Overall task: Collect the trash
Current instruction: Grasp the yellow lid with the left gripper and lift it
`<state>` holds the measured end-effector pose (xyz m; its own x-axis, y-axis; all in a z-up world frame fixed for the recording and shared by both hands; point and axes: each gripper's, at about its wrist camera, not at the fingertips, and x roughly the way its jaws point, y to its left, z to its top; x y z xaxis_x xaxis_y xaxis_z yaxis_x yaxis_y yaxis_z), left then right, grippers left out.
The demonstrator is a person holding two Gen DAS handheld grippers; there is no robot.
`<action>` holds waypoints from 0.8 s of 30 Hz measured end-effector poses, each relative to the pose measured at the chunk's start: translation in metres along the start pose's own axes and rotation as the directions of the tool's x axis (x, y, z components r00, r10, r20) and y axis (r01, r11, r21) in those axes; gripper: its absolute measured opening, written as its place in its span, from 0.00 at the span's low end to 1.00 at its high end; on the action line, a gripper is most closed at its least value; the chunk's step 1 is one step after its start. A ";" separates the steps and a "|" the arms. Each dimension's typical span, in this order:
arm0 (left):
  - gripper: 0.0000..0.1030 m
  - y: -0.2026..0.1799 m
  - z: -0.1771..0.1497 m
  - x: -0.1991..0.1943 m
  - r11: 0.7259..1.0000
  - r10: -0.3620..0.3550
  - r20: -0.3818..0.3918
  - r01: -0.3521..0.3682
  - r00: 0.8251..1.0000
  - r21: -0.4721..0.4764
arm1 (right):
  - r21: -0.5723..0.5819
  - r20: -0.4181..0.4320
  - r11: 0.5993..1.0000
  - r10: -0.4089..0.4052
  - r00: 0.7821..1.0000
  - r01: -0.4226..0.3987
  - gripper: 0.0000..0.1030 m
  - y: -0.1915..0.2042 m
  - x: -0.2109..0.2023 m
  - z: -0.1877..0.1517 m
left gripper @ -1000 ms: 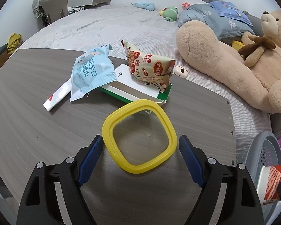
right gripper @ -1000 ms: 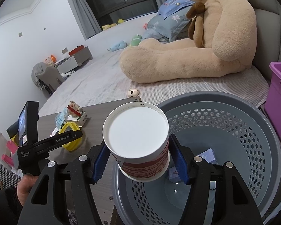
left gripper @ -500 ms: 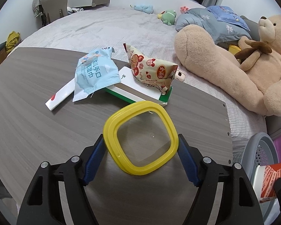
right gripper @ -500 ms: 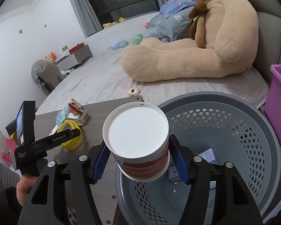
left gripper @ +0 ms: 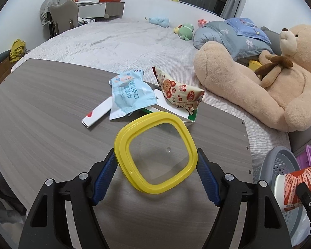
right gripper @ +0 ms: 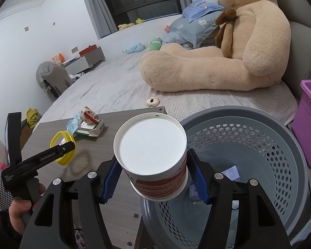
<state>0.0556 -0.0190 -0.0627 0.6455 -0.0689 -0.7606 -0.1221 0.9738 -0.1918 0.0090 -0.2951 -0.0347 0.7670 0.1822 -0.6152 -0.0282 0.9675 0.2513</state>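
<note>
Right gripper (right gripper: 153,179): jaws clamped on the sides of a paper cup (right gripper: 153,155), held bottom-up toward the camera, at the near rim of the grey basket (right gripper: 280,137). The cup hangs partly over the basket and partly over the table (right gripper: 114,128) edge. Small boxes already lie on the basket floor.

Left gripper (left gripper: 156,173): jaws have just closed further and now press on two opposite edges of the yellow lid (left gripper: 155,153), a clear panel in a yellow frame. In the right wrist view the lid (right gripper: 62,145) hangs above the table with its shadow below, so it appears lifted clear.

Beyond the lid, still on the table: a blue wrapper (left gripper: 130,94), a red-and-white snack bag (left gripper: 178,92), a green-and-white box (left gripper: 172,110) beneath them, and a white tube (left gripper: 97,115).

Step in hand, as judged: drop the cup, then bring the lid over. To do it well, the right gripper should move further over the basket's middle before opening, so the cup does not strike the rim and topple out. The lid is gripped only at its thin edges; it should be carried level and steadily, since a tilt or jolt could let it pivot or slip. The left hand's path should stay clear of the right gripper at the basket.
</note>
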 end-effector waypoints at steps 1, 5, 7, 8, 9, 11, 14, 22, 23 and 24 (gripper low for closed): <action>0.70 0.002 0.000 -0.003 1.000 -0.005 0.007 0.005 1.000 -0.001 | -0.005 0.002 1.000 -0.004 1.000 0.004 0.58 0.002 -0.002 0.000; 0.70 0.008 -0.001 -0.014 1.000 -0.016 0.026 0.016 1.000 0.003 | -0.017 0.011 1.000 -0.013 1.000 0.013 0.58 0.009 -0.008 0.001; 0.70 0.012 -0.002 -0.017 1.000 -0.023 0.028 0.023 0.999 -0.001 | -0.020 0.011 1.000 -0.012 1.000 0.012 0.58 0.012 -0.009 0.000; 0.70 0.013 -0.004 -0.019 1.000 -0.026 0.031 0.026 0.999 -0.001 | -0.021 0.010 1.000 -0.012 1.000 0.012 0.58 0.014 -0.010 0.000; 0.70 0.014 -0.005 -0.021 1.000 -0.027 0.034 0.027 0.999 0.001 | -0.023 0.010 1.000 -0.012 1.000 0.013 0.58 0.015 -0.010 0.000; 0.70 0.015 -0.007 -0.026 0.999 -0.031 0.043 0.031 0.999 0.009 | -0.030 0.010 0.999 -0.015 1.000 0.016 0.58 0.019 -0.011 -0.001; 0.70 0.014 -0.011 -0.033 0.999 -0.037 0.058 0.036 0.998 0.023 | -0.035 0.012 0.999 -0.014 1.000 0.014 0.58 0.022 -0.014 -0.003; 0.70 0.002 -0.016 -0.046 0.996 -0.065 0.085 0.059 0.994 0.064 | -0.038 0.033 0.999 -0.027 0.999 0.028 0.58 0.022 -0.026 -0.006; 0.70 -0.001 -0.017 -0.048 0.995 -0.071 0.088 0.065 0.994 0.072 | -0.036 0.036 0.999 -0.030 0.999 0.031 0.58 0.021 -0.027 -0.006; 0.70 -0.003 -0.018 -0.049 0.994 -0.077 0.089 0.070 0.993 0.079 | -0.034 0.038 0.999 -0.032 0.999 0.033 0.58 0.020 -0.028 -0.006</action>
<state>0.0106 -0.0221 -0.0358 0.7177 -0.1236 -0.6853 -0.0171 0.9807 -0.1948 -0.0170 -0.2798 -0.0163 0.7916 0.1443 -0.5937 -0.0245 0.9784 0.2052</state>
